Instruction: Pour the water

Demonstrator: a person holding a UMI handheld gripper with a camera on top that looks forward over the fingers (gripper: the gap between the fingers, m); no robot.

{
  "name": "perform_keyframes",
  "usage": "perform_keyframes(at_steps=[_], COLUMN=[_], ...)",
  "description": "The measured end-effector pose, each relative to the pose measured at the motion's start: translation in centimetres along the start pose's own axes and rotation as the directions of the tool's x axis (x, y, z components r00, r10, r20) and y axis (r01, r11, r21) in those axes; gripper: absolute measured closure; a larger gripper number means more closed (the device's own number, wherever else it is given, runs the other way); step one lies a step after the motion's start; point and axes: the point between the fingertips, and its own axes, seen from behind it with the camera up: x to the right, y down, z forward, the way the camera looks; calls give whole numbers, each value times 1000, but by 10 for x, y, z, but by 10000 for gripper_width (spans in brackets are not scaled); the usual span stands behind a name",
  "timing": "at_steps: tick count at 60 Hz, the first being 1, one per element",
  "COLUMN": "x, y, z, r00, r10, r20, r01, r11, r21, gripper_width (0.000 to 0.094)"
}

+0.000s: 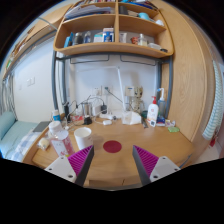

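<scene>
Shelf jars (105, 37), far beyond the fingers: contents too small to tell. Countertop clutter (105, 108) at the wall: items indistinct. White bottle (153, 110): label unreadable.

1. A wooden shelf (112, 47) spans the upper middle of the frame, with jars and small containers in its compartments.
2. A white spray bottle with a red top (153, 110) stands right of centre on the wooden table (120, 162).
3. A dark red round coaster (112, 146) lies at lower centre.
</scene>
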Motion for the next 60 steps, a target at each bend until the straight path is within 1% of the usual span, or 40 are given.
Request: perform_keyframes(at_steps=[4,5,9,15,19,22,26,34,43,48,50,52,53,54,56,60], x=[-12,-23,-45,-86,-116,-129,-142,-166,-178,-181,-182,-182,-181,-182,-186,-196], y=[23,34,58,86,98,97,89,68,44,36,34,35,36,36,34,36], z=[-4,-3,-10,-16,-8,-2,11,39,71,83,87,89,90,91,91,89], r00=[999,999,996,984,976,975,974,961,961,964,966,968,969,969,965,957], r10=[-25,-31,-50,-78,-83,-82,-86,-118,-147,-138,-137,-137,-137,-139,-146,-146], r20=[24,24,80,162,200,208,211,251,235,226,221,212,204,205,217,252], r01=[26,32,56,95,100,96,94,109,120,107,105,106,107,109,110,104], r11=[999,999,996,991,992,993,995,993,985,984,983,983,983,982,980,979], r21=[-37,-35,-75,-95,-74,-61,-27,52,124,145,150,153,152,152,168,173], gripper_width=[141,140,136,138,138,120,83,82,83,85,100,170,254,314,322,358])
